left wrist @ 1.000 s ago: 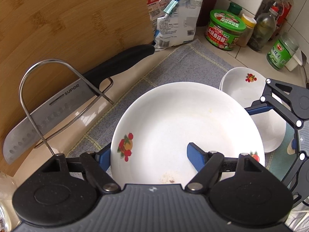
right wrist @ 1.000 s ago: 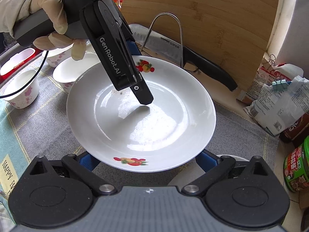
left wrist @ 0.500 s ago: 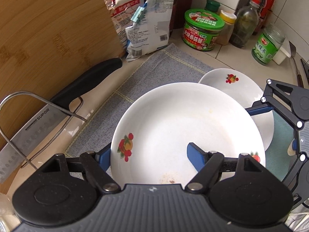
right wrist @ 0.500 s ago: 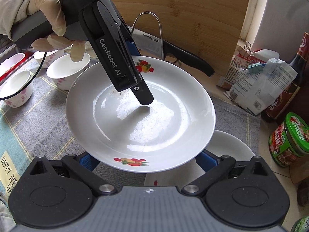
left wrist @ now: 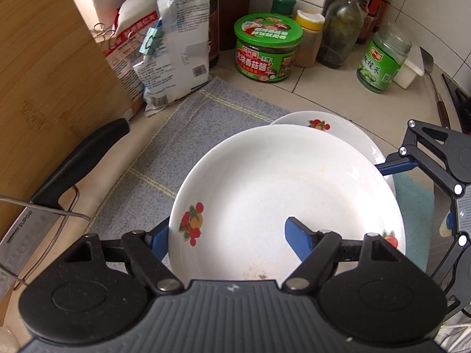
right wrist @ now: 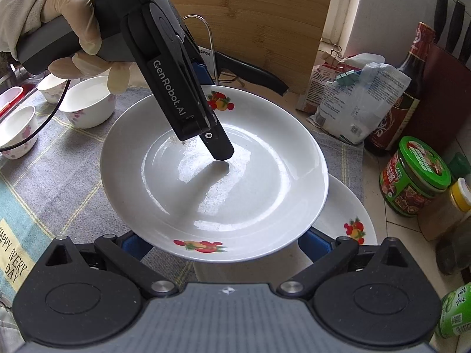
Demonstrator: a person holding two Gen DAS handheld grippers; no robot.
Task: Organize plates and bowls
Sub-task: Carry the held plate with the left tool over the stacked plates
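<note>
A white plate with fruit prints (left wrist: 273, 194) (right wrist: 259, 194) is held in the air by my left gripper (left wrist: 226, 235), which is shut on its rim: one finger lies on top inside the plate (left wrist: 297, 238) (right wrist: 217, 144), the other underneath. It hangs partly over a second fruit-print plate (left wrist: 350, 135) (right wrist: 344, 214) lying on the grey cloth. My right gripper (right wrist: 217, 244) is open, its blue fingers under the held plate's near rim on either side. It also shows at the right of the left wrist view (left wrist: 435, 161).
Several small floral bowls (right wrist: 88, 103) stand on the cloth at the left. A cleaver (left wrist: 73, 164) in a wire rack leans on a bamboo board (left wrist: 44, 88). Bags (left wrist: 164, 58), jars (left wrist: 268, 47) and bottles (right wrist: 406, 94) line the back right counter.
Both grippers and the held plate have moved right, away from the cleaver rack, so the plate now overlaps more of the second plate. The grip has not changed.
</note>
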